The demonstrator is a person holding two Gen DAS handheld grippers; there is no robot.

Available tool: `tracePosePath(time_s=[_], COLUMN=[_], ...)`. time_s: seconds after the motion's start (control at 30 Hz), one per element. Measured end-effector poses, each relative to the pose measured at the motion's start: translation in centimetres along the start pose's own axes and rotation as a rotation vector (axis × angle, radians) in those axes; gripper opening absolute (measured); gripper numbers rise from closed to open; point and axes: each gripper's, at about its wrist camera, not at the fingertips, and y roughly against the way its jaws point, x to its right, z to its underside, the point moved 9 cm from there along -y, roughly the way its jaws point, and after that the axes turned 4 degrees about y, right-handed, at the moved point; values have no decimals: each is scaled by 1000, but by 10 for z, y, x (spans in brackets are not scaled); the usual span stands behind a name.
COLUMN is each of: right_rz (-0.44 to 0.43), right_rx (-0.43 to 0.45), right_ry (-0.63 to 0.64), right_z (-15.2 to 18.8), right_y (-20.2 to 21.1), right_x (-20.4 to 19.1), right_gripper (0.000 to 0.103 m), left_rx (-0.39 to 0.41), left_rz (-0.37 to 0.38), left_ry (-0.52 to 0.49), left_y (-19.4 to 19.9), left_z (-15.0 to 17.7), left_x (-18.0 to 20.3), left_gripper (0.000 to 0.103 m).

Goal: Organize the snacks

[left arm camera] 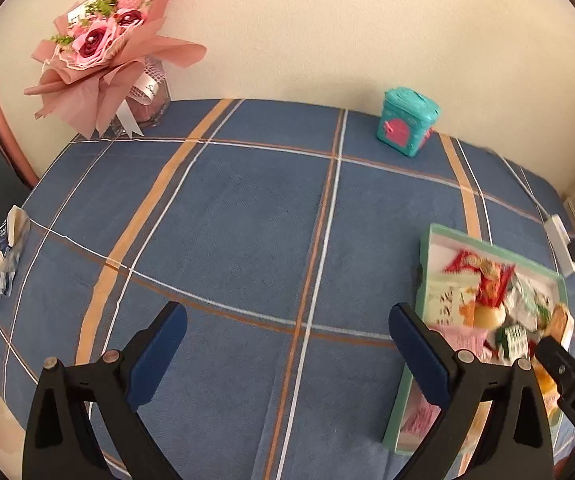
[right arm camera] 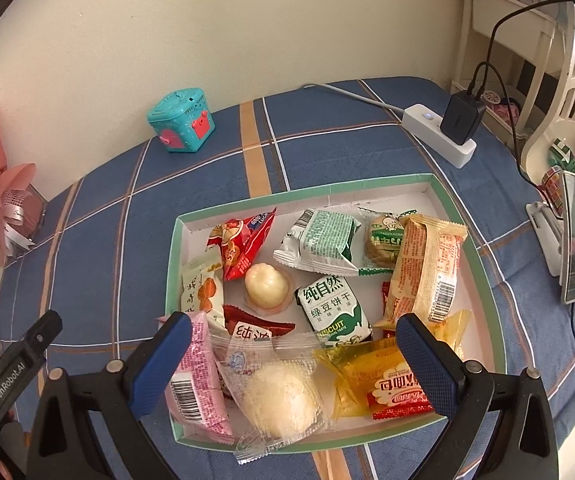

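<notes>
A shallow green-rimmed box (right arm camera: 307, 194) on the blue plaid tablecloth holds several wrapped snacks: a clear-wrapped white bun (right arm camera: 281, 398), a yellow packet (right arm camera: 371, 376), a green biscuit pack (right arm camera: 333, 310), a pink packet (right arm camera: 199, 376), an orange packet (right arm camera: 427, 268) and a jelly cup (right arm camera: 267, 286). My right gripper (right arm camera: 293, 354) is open and empty just above the box's near end, over the bun. My left gripper (left arm camera: 287, 344) is open and empty over bare cloth, left of the box (left arm camera: 419, 304). The right gripper's body (left arm camera: 571, 380) shows at that view's right edge.
A teal toy box (left arm camera: 405, 122) and a pink bouquet (left arm camera: 103, 48) stand by the back wall. A crumpled wrapper (left arm camera: 3, 256) lies at the table's left edge. A white power strip with a black charger (right arm camera: 443, 132) sits behind the box. A phone on a stand (right arm camera: 571, 240) is at the right.
</notes>
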Motion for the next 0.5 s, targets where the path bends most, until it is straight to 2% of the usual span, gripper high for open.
tracePosePath(time_s=[0.2,0.3,0.5], right_rz=[-4,-15,-23], right_rx=[11,5,15], right_ry=[28,40,62], right_z=[17,29,51], right_y=[10,15,29], right_x=[-5,-9,-13], right_gripper=[103,103,103], left_rx=[-71,-93,-102], left_rz=[2,-22,-5], left_ry=[-21,-36,-39], left_y=[4,9,27], left_z=[26,40,66], left_x=[-5,-12,-23], left_gripper=[101,101,101])
